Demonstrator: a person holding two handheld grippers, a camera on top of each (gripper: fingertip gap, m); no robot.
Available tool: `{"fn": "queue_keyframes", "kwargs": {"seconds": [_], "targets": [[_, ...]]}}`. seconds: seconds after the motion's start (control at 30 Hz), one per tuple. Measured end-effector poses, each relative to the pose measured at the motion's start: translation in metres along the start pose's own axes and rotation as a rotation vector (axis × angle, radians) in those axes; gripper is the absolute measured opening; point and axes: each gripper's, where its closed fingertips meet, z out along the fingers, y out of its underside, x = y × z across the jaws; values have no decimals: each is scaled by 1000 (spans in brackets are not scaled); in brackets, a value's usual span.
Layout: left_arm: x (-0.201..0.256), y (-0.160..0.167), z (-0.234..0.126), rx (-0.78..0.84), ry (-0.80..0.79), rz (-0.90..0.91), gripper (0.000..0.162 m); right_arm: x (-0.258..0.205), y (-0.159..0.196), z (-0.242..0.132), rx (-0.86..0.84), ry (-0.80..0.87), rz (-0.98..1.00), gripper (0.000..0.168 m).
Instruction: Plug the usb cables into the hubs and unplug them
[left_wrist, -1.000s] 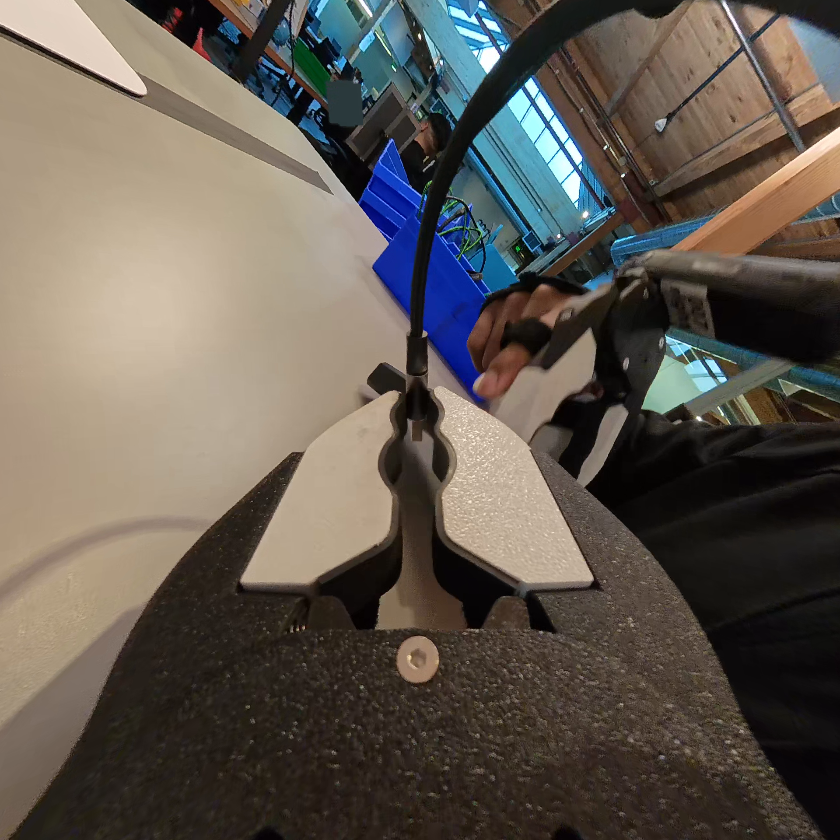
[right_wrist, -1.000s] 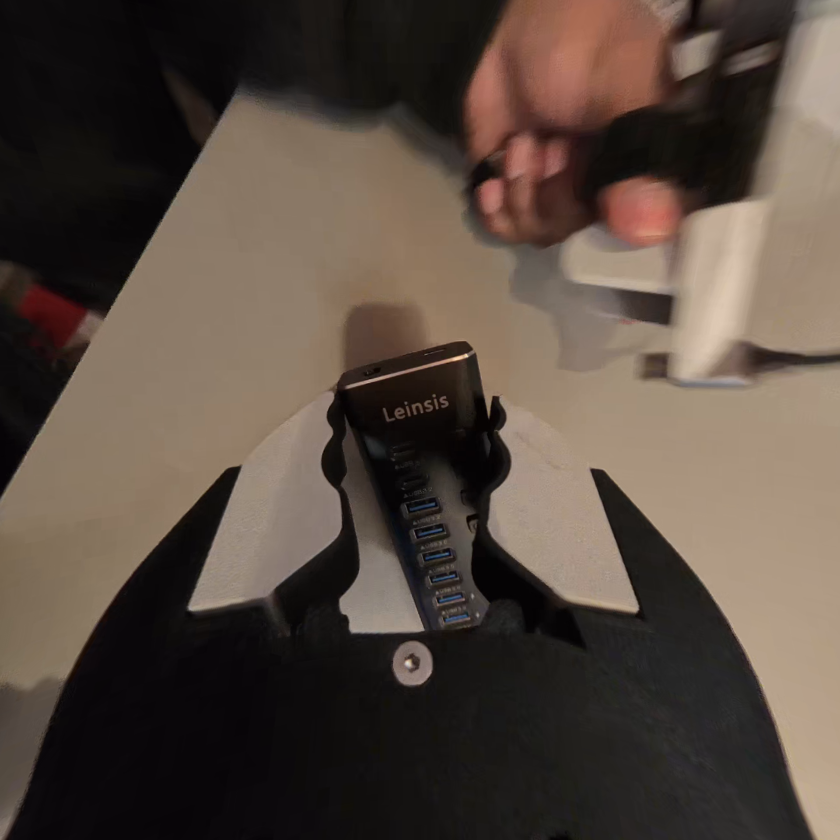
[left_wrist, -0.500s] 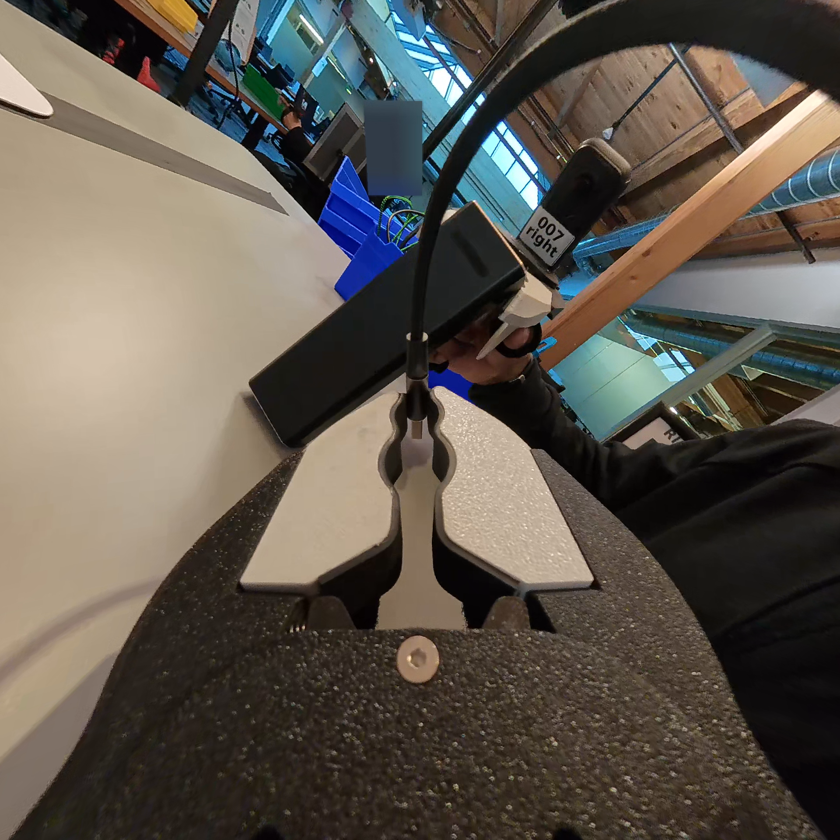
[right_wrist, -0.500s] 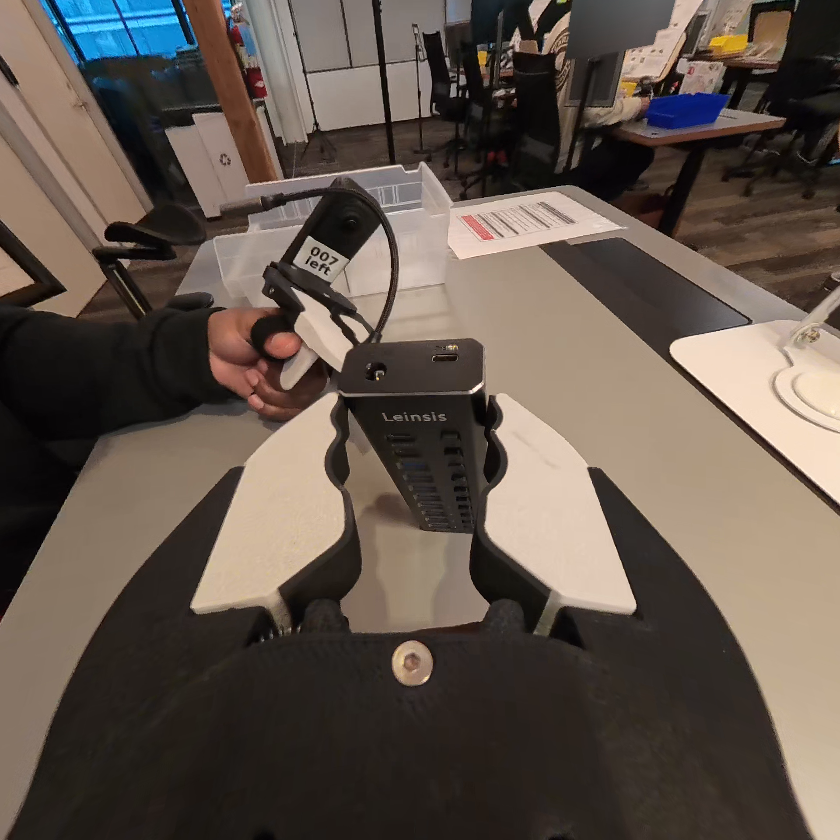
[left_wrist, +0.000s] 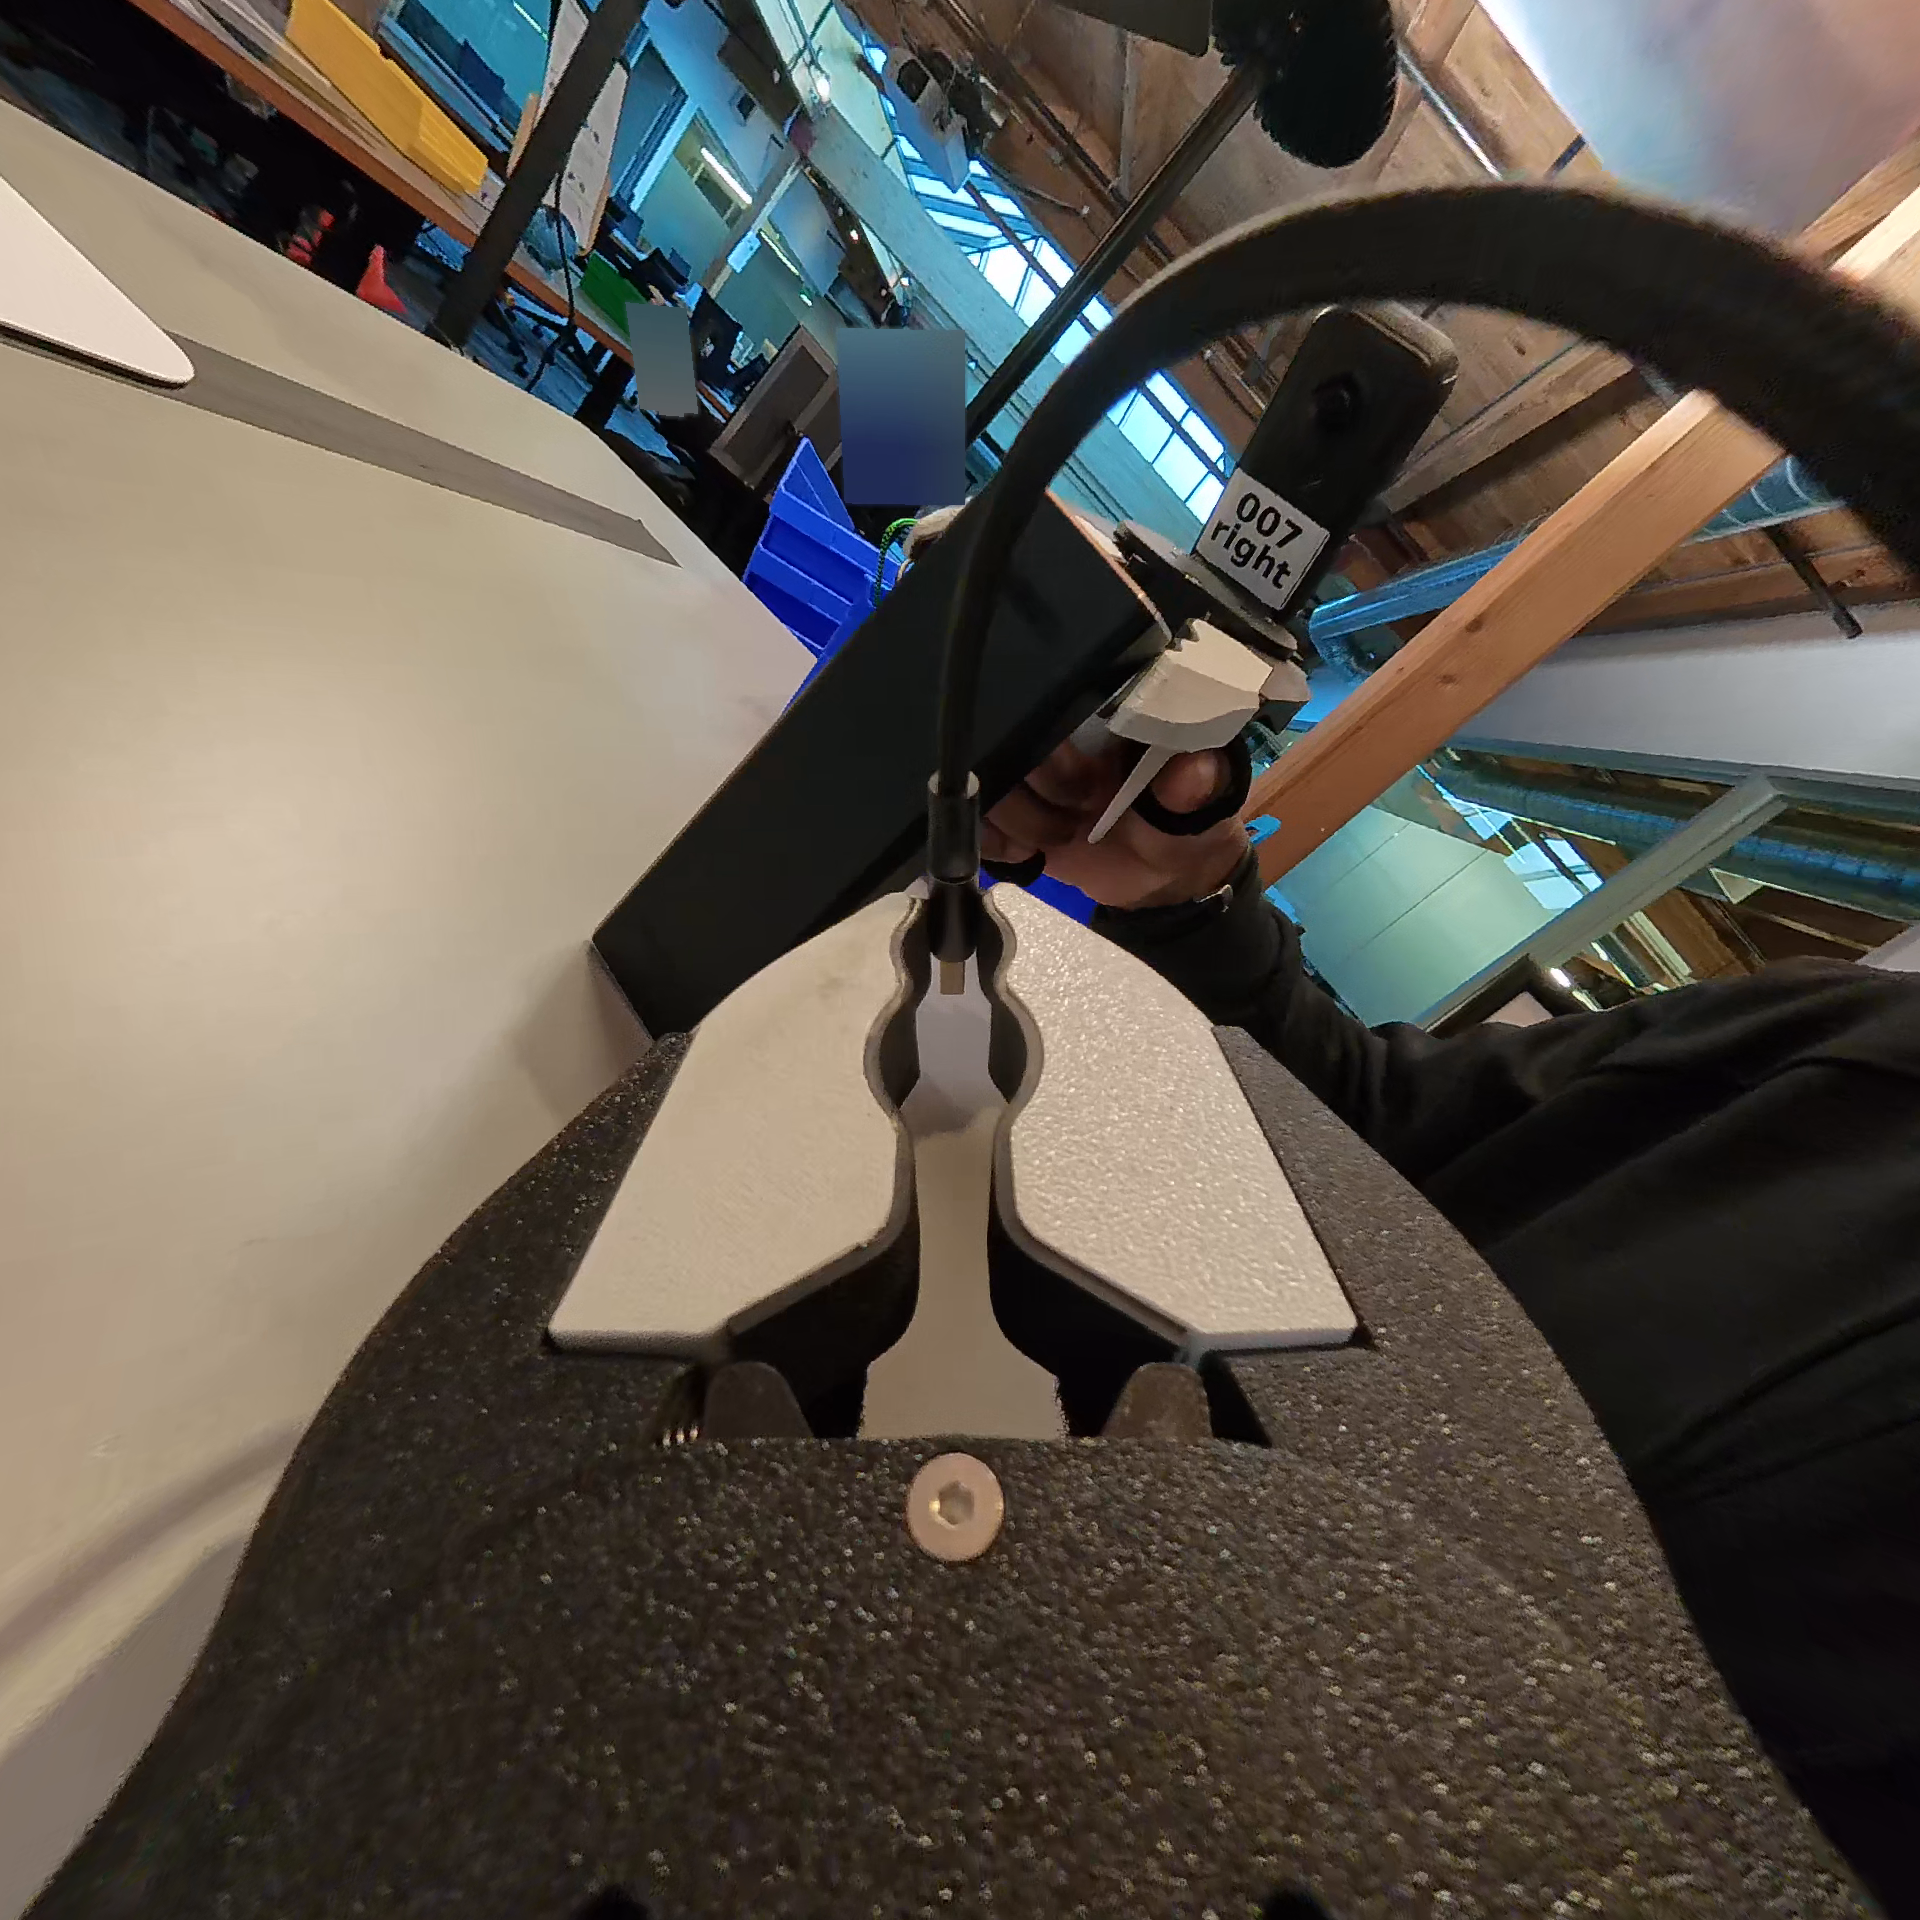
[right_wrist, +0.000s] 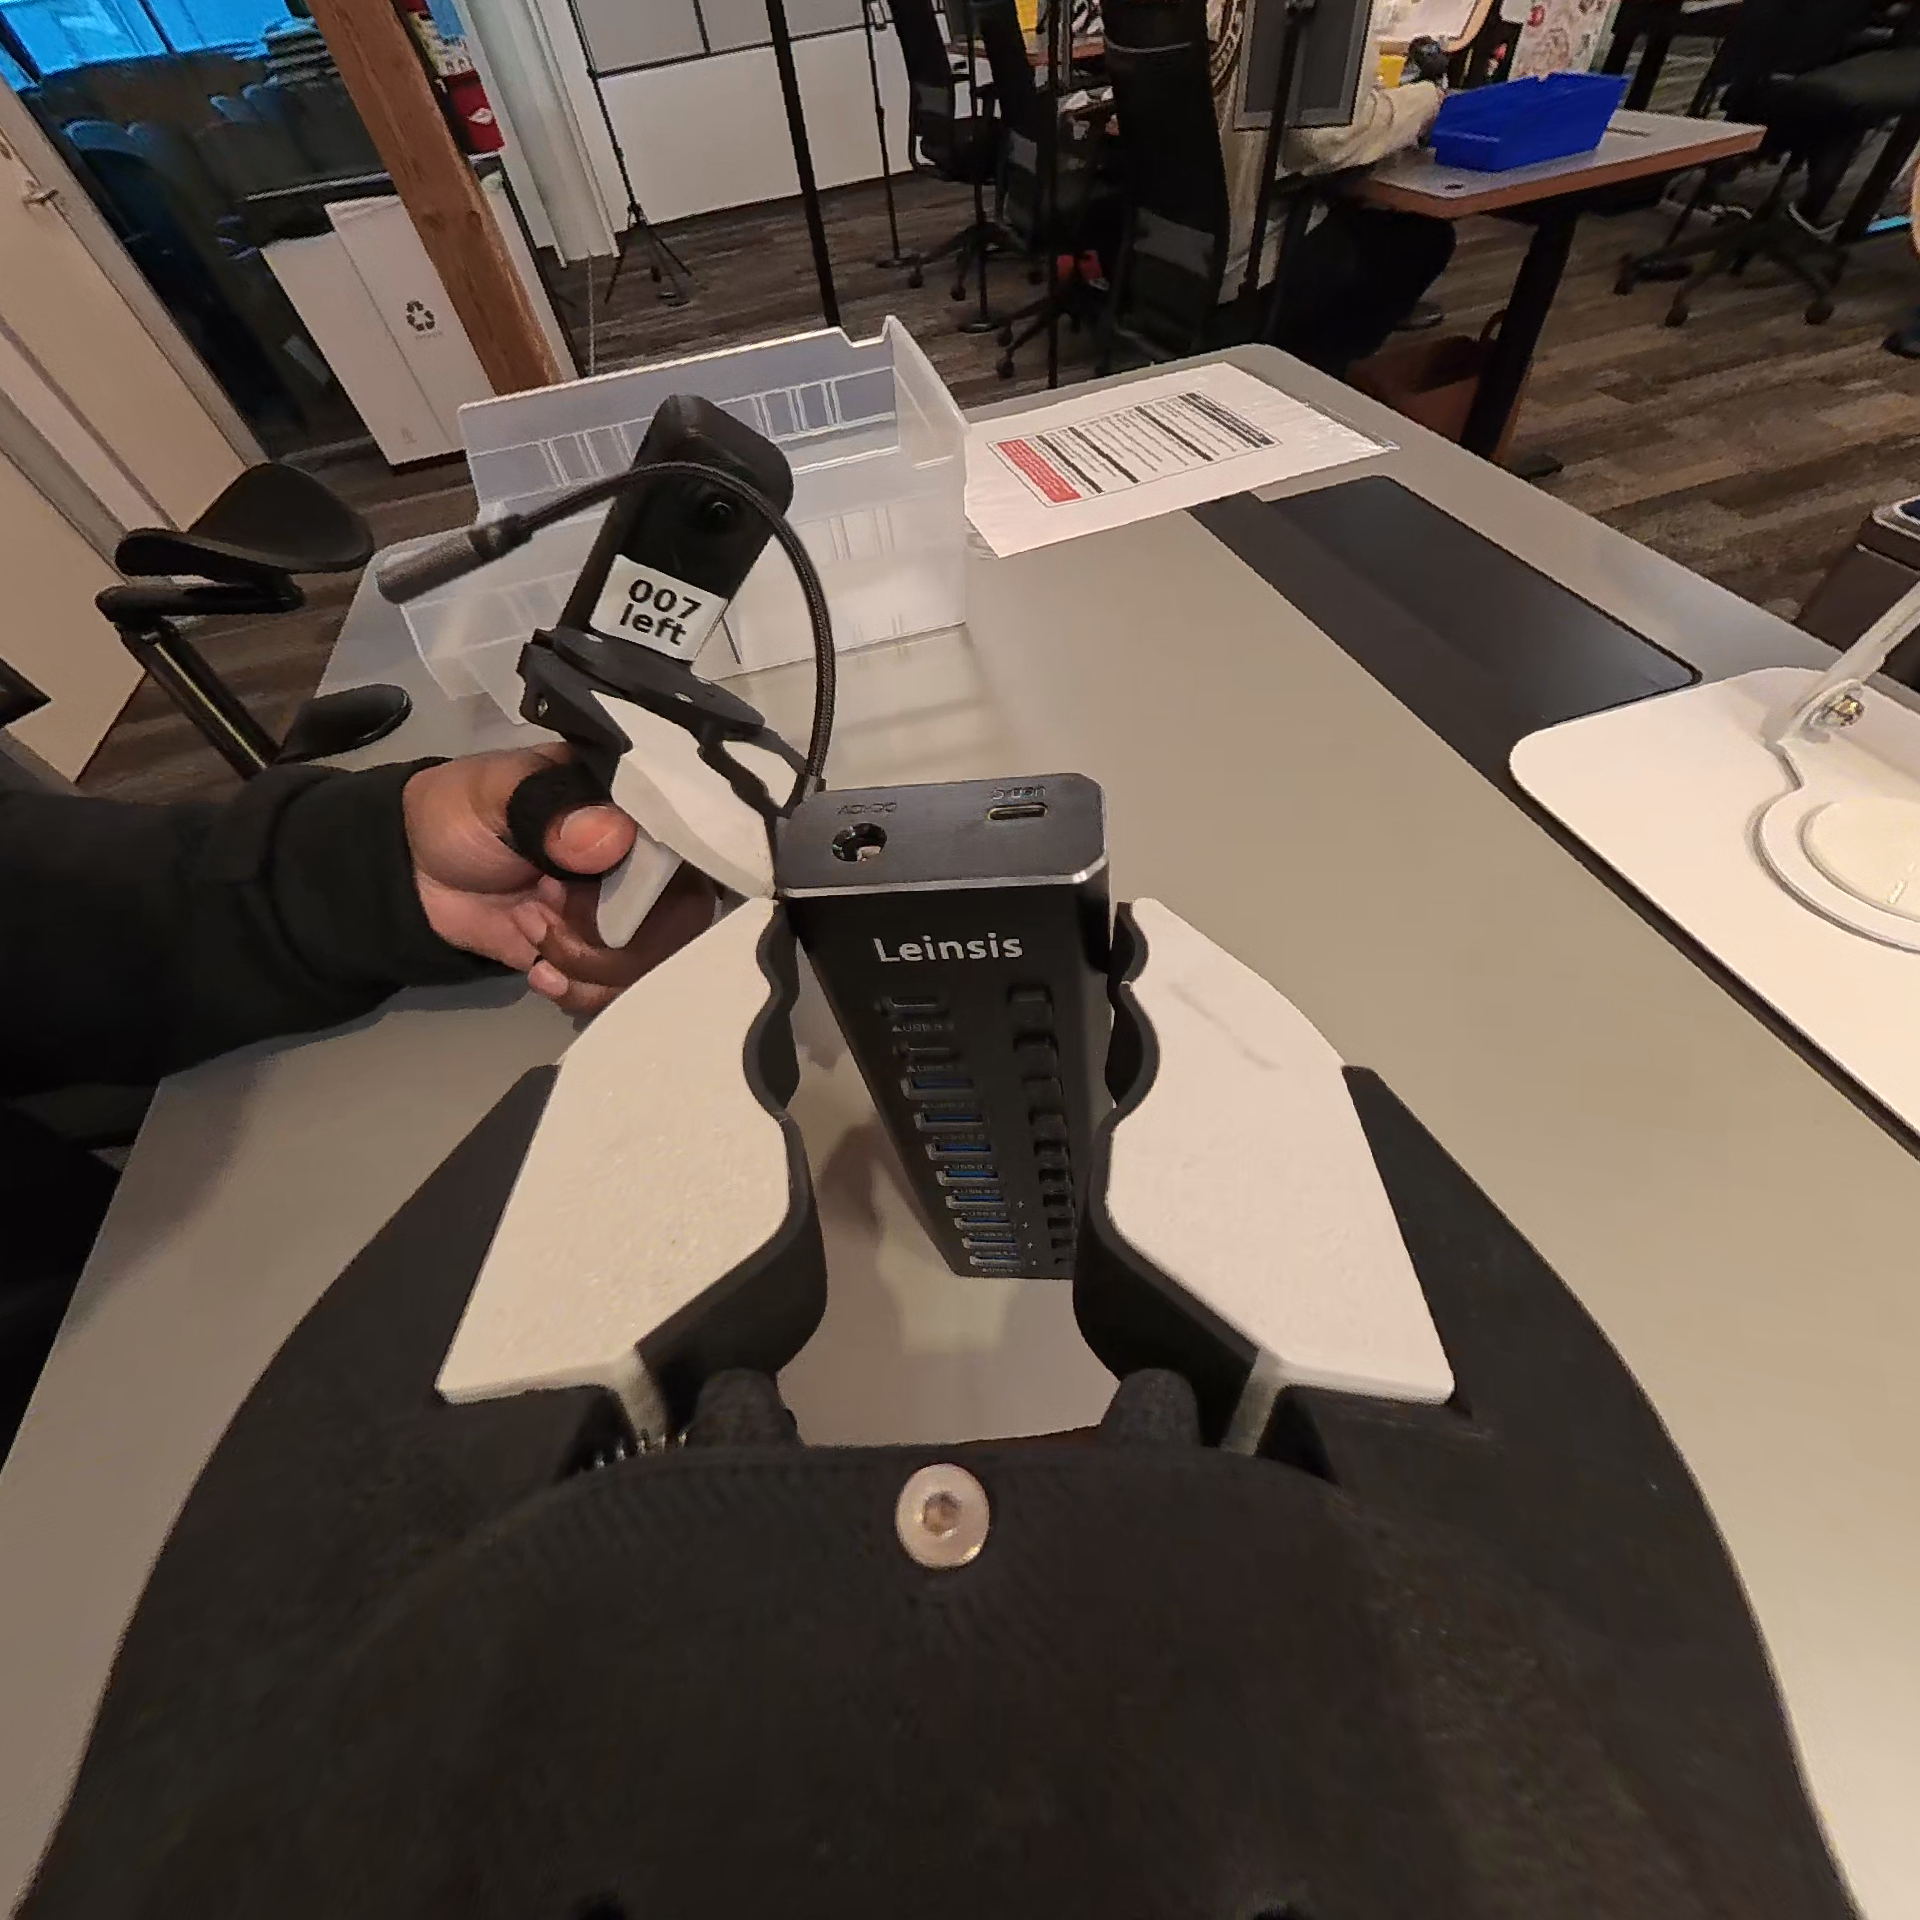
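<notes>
My right gripper (right_wrist: 948, 925) is shut on a black multi-port USB hub (right_wrist: 966, 1049) near its top end. The hub is held tilted, with its lower end at the grey table (right_wrist: 1299, 883). Its row of blue ports faces the right wrist camera. My left gripper (left_wrist: 951, 940) is shut on the plug of a black braided USB cable (left_wrist: 951, 831), which arcs up and to the right. The hub (left_wrist: 862, 769) is just behind my left fingertips. In the right wrist view the left gripper (right_wrist: 743, 821) is at the hub's top left corner with the cable (right_wrist: 821, 644) looped above it.
A clear plastic bin (right_wrist: 748, 499) and a printed sheet (right_wrist: 1164, 447) lie at the table's far end. A black mat (right_wrist: 1455, 623) and a white pad (right_wrist: 1683, 831) are on the right. Blue bins (left_wrist: 810, 551) stand beyond the hub in the left wrist view. My right fingertips sit around 7 cm from my left ones.
The right gripper has lifted the hub from lying flat to standing tilted. The left gripper with the cable plug has come up close to the hub's top end.
</notes>
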Motion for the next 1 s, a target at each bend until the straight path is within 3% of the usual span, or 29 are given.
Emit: {"fn": "queue_keyframes", "kwargs": {"seconds": [1.0], "targets": [[-12,6,12,-77,-57,-5,8,7,3,-15,69,2,21,53]]}}
